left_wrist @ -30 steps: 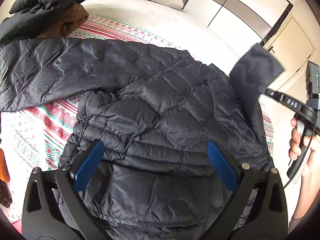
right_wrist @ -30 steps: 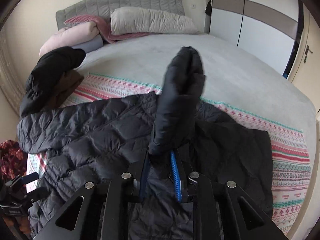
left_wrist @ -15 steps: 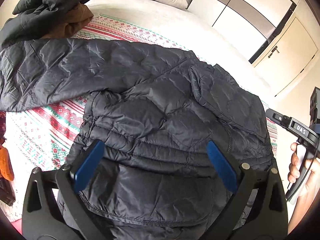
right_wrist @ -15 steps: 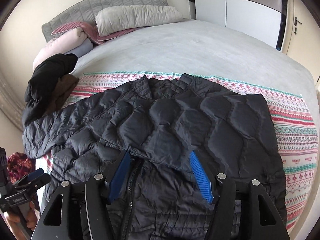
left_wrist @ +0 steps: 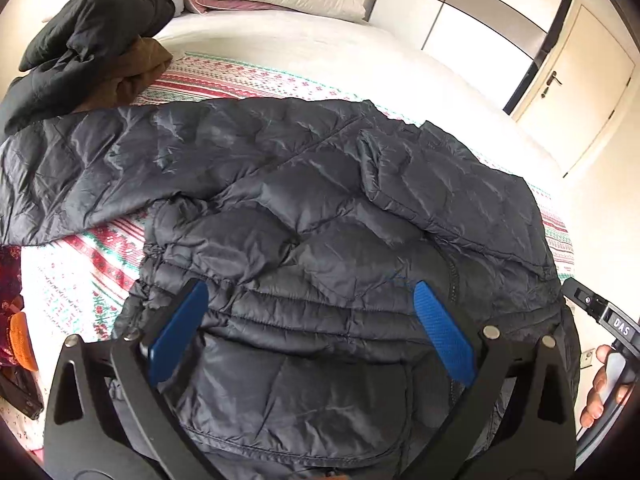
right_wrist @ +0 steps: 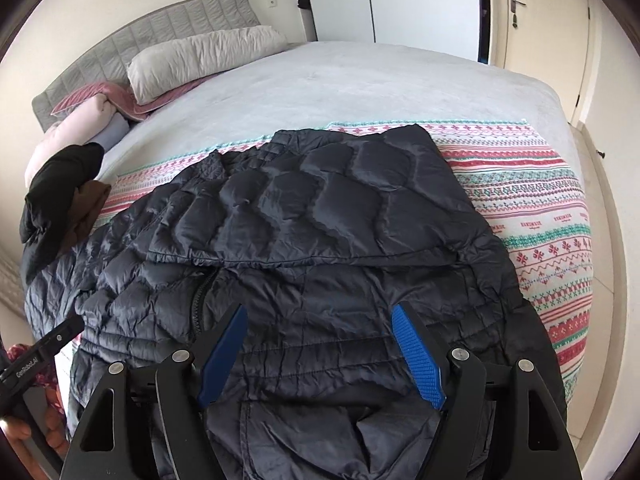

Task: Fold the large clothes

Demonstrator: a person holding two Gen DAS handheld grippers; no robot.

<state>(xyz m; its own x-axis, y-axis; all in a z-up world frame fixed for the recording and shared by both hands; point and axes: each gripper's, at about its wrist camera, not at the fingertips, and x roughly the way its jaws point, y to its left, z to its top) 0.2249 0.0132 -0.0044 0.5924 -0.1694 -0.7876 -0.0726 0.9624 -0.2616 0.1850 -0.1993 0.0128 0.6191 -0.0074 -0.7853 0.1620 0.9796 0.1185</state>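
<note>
While the jacket [right_wrist: 304, 216] lies flat on the striped blanket [right_wrist: 540, 216] with one sleeve folded across its chest, both the left gripper [left_wrist: 310, 334] and right gripper [right_wrist: 320, 354] hover spread wide, holding nothing.

We see bright, even daylight in both views, blowing out the bedsheet [left_wrist: 320, 56] toward one o'clock. Fisheye bending curves the edges; black vignette fills the corners. Focus stays sharp.
</note>
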